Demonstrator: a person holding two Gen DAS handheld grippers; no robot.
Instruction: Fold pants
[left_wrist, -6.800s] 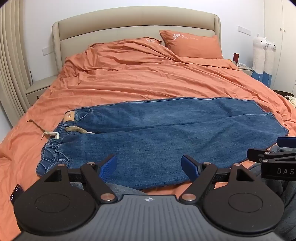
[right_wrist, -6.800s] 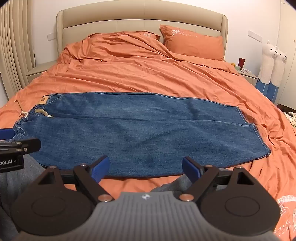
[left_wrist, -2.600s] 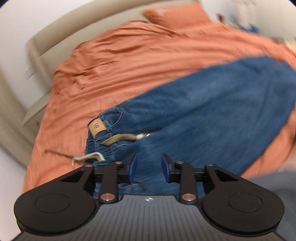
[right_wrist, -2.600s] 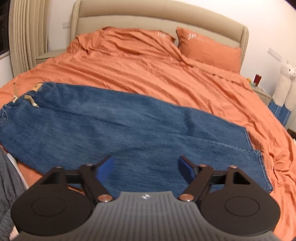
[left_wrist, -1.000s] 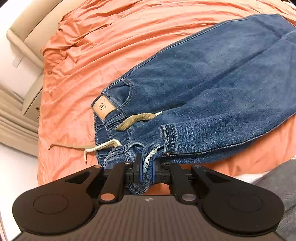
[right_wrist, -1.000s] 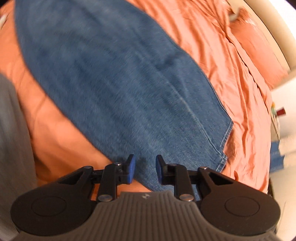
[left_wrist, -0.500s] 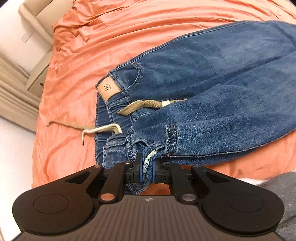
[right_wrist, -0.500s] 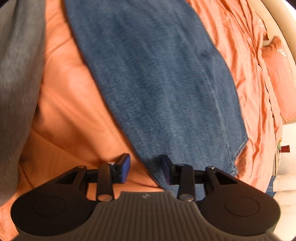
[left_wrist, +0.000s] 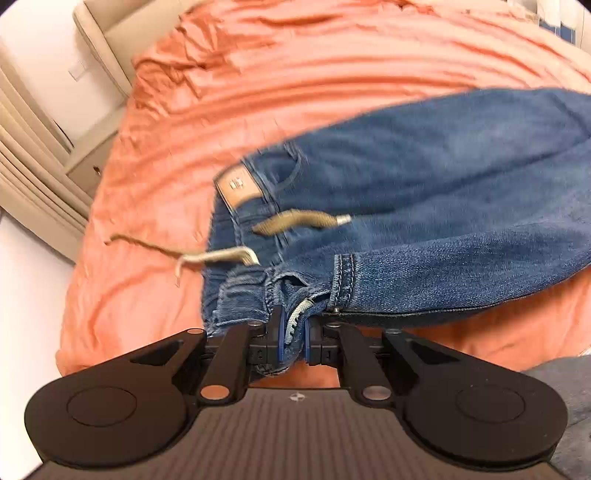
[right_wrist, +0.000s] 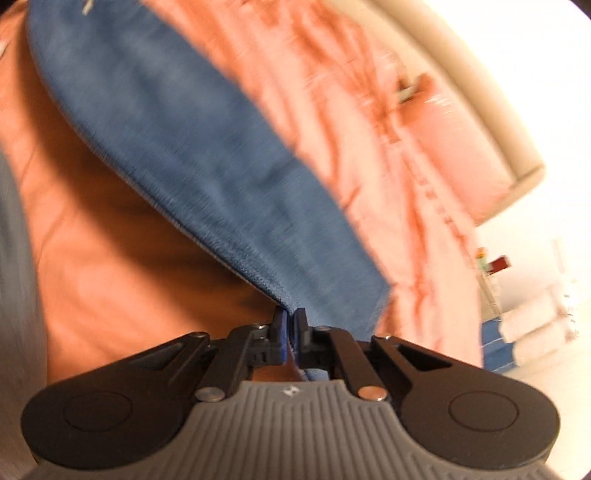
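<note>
The left gripper (left_wrist: 293, 325) is clenched on the near waistband corner of the jeans (left_wrist: 424, 206), whose tan drawstring (left_wrist: 299, 221) and leather patch (left_wrist: 238, 186) lie just beyond on the orange duvet (left_wrist: 295, 74). From there the jeans run lengthwise to the right across the bed, ending at the near hem corner, where the right gripper (right_wrist: 290, 328) is pinched tight on the denim edge (right_wrist: 258, 273). With each hand on one end of the near long edge, the coming fold likely carries that edge away over the far leg.
</note>
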